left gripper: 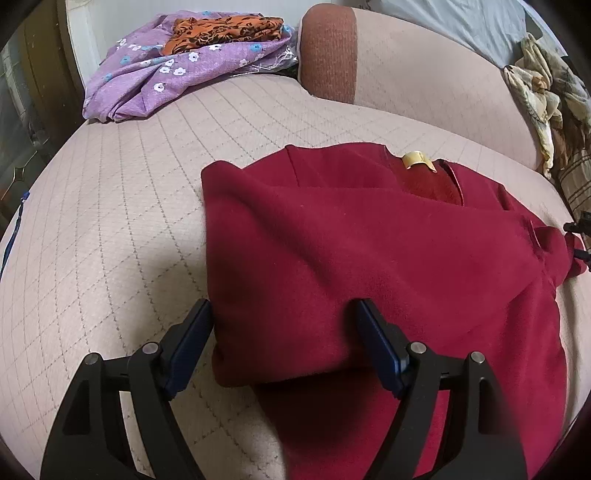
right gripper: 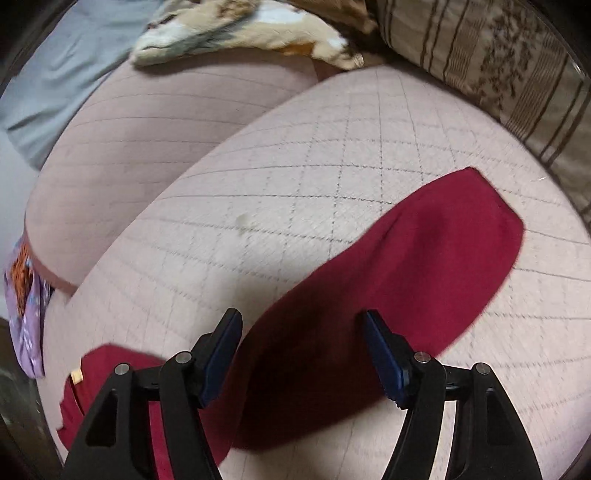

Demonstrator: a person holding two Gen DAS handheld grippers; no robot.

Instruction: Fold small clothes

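Note:
A dark red fleece garment [left gripper: 362, 254] lies on the pink quilted sofa seat [left gripper: 122, 206], its left side folded over the body and a yellow neck label [left gripper: 417, 160] showing at the far edge. My left gripper [left gripper: 282, 312] is open, its fingers straddling the folded edge just above it. In the right wrist view the red sleeve [right gripper: 424, 254] stretches out flat to the right. My right gripper [right gripper: 301, 325] is open over the sleeve's near part, holding nothing.
A purple flowered cloth [left gripper: 166, 74] with an orange patterned piece [left gripper: 225, 31] lies at the seat's far left. The pink backrest [left gripper: 424, 81] rises behind. A floral blanket [left gripper: 543, 92] and striped cushion [right gripper: 498, 70] sit on the right.

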